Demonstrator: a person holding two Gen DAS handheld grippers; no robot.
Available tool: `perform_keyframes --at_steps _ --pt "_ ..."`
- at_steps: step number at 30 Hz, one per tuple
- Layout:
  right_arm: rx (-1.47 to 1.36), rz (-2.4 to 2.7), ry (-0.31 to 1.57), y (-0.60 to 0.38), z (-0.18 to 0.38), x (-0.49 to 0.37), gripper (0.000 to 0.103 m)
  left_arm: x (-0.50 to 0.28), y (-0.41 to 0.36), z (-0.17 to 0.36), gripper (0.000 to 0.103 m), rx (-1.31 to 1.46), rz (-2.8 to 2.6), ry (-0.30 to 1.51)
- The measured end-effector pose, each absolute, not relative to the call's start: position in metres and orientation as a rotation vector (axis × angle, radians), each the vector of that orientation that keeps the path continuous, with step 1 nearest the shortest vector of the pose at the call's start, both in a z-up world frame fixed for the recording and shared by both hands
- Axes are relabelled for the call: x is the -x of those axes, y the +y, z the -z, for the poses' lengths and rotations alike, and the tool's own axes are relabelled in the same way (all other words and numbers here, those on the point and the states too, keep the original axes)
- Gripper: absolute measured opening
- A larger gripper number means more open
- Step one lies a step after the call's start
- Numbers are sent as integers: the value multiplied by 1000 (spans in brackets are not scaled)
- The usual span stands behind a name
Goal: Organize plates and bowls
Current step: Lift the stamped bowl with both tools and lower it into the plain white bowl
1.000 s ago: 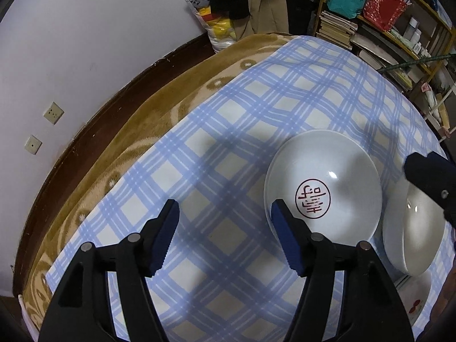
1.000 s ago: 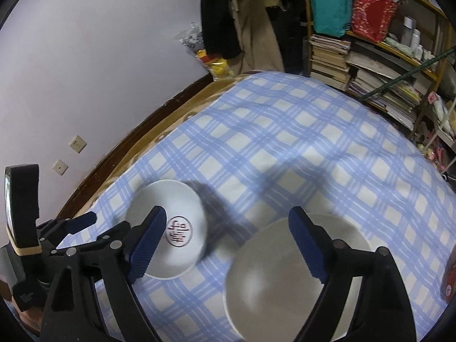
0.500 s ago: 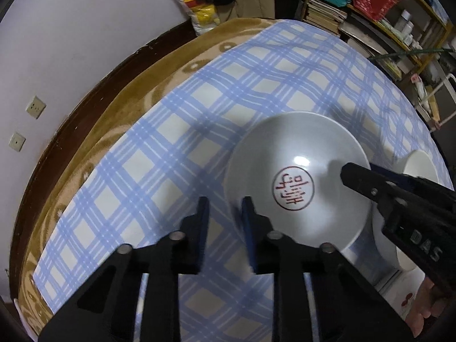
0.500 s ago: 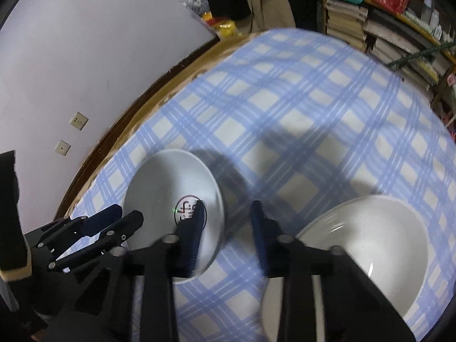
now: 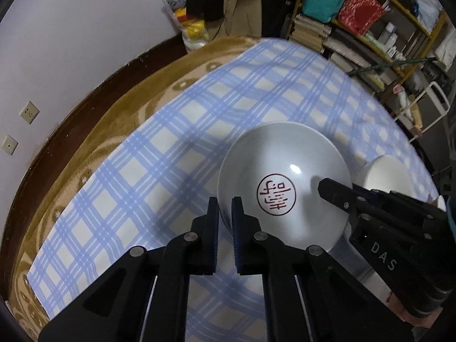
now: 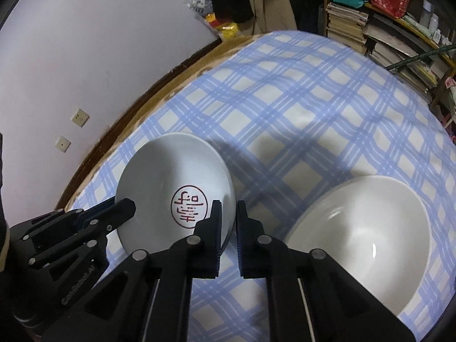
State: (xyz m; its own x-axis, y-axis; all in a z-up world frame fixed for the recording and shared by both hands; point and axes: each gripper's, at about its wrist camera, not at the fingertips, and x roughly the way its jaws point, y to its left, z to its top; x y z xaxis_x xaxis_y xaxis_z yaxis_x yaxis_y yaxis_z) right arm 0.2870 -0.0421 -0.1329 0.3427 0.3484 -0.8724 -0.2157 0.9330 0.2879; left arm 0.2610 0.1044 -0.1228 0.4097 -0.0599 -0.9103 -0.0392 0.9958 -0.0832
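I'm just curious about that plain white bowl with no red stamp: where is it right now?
The plain white bowl sits on the blue checked cloth at the right wrist view's lower right, just right of the red-stamped dish, beside the right tool.

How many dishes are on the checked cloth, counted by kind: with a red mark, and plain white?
Bowl with red mark: 1
Plain white bowl: 1
Total: 2
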Motion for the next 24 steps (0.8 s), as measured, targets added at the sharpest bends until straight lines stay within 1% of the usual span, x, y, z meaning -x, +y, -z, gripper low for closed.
perform_keyframes --at_steps 7,13,24 --pt "-188 -344 1116 -76 105 -273 11 -251 80 96 9 99 64 1094" --pt "-199 -293 1088 -109 89 -259 11 -245 45 84 9 69 108 1087" --pt "-255 -194 1083 -168 91 -236 11 -241 -21 76 9 -80 194 1094"
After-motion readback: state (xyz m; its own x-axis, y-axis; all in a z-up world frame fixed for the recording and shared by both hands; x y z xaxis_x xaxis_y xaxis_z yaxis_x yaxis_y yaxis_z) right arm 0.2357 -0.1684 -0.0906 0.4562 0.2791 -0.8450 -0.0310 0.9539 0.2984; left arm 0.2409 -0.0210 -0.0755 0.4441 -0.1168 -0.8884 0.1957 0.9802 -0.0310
